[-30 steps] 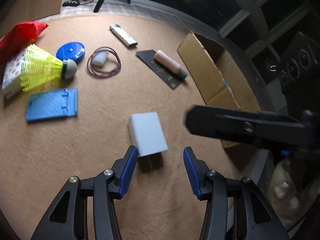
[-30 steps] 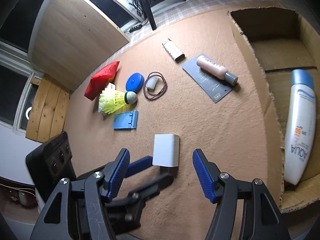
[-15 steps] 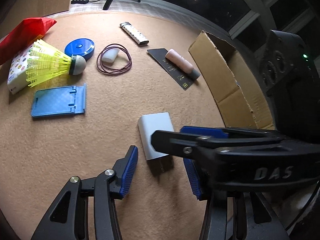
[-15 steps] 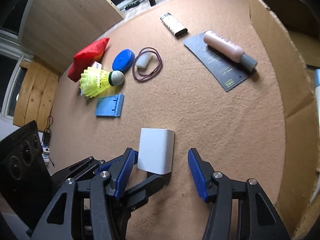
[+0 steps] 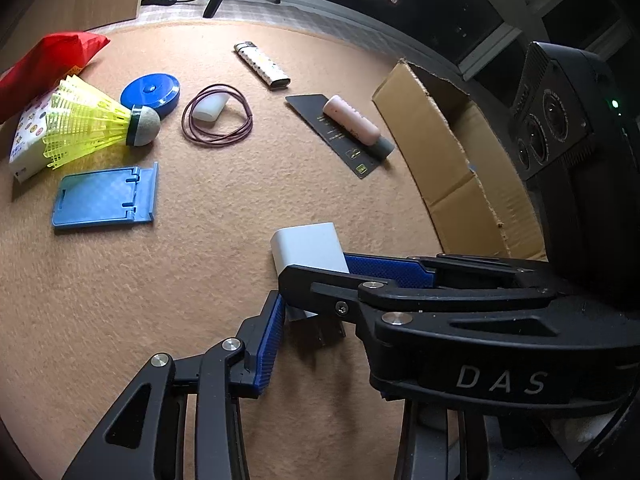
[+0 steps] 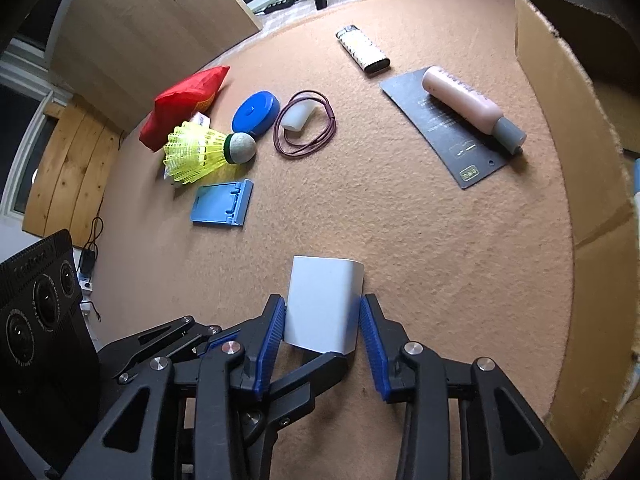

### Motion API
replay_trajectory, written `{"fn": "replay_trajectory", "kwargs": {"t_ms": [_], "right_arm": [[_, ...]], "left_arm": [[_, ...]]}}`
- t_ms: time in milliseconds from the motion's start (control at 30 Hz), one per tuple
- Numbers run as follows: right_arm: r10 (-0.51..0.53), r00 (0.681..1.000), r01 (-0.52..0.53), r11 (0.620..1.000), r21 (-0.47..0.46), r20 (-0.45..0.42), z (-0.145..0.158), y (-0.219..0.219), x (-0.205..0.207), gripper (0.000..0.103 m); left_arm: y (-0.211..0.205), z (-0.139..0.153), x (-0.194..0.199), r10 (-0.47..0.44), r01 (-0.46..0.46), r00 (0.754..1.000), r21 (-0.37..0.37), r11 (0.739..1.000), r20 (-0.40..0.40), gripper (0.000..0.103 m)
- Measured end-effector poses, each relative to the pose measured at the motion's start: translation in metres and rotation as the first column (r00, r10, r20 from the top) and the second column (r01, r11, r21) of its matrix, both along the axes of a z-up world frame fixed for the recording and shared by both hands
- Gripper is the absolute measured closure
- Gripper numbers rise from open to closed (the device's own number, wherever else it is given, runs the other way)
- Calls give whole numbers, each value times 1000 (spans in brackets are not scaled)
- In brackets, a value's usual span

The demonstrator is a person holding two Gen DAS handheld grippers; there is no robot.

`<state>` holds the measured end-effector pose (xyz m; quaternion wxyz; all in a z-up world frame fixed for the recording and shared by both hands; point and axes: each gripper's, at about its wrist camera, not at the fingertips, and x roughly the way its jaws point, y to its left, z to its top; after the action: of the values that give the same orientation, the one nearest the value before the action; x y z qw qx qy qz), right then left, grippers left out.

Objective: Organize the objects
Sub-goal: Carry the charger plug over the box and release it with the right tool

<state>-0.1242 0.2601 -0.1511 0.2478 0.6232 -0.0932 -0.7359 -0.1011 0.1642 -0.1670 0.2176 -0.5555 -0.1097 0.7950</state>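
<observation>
My right gripper is closing on the white charger, pads touching its sides; my left gripper closes at its plug end

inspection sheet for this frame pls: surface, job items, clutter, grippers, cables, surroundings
Surface: tan carpet.
Job's things: white charger block between right gripper pads; cardboard box open beside it.
Clutter: shuttlecock, blue stand, blue disc, cord loop, lighter, pink bottle on black card, red bag.
Grippers: both closing; left gripper at the block's near end, partly hidden.
Cables: power strip beyond carpet.
Surroundings: wooden panel.
</observation>
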Motion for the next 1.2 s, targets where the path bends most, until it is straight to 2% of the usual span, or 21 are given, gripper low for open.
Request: {"fn": "replay_trajectory", "kwargs": {"t_ms": [167,367,567,733,900,1200], "right_arm": [[-8,999,8,1000,0,-53,20,9,4,67],[-43,990,41,999,-16,-131,53,38,9,67],[-109,974,109,994,-13,-200,80,84,12,67],[-176,959,180,984,-4,-223,87,129,14,67],[-250,943,258,966,8,-218,82,175,15,67],[-328,923,339,940,26,-202,66,227,13,67]], "left_arm": [[10,15,4,2,-2,1000,3,1000,-31,62],[33,47,8,-30,30,994,1,1000,-102,62],[83,77,1,-97,99,982,6,995,-161,62],[137,81,-6,-168,175,968,18,984,-185,62],[186,75,-10,-235,244,955,27,969,-179,62],[245,60,-16,-312,319,937,19,948,-158,62]]}}
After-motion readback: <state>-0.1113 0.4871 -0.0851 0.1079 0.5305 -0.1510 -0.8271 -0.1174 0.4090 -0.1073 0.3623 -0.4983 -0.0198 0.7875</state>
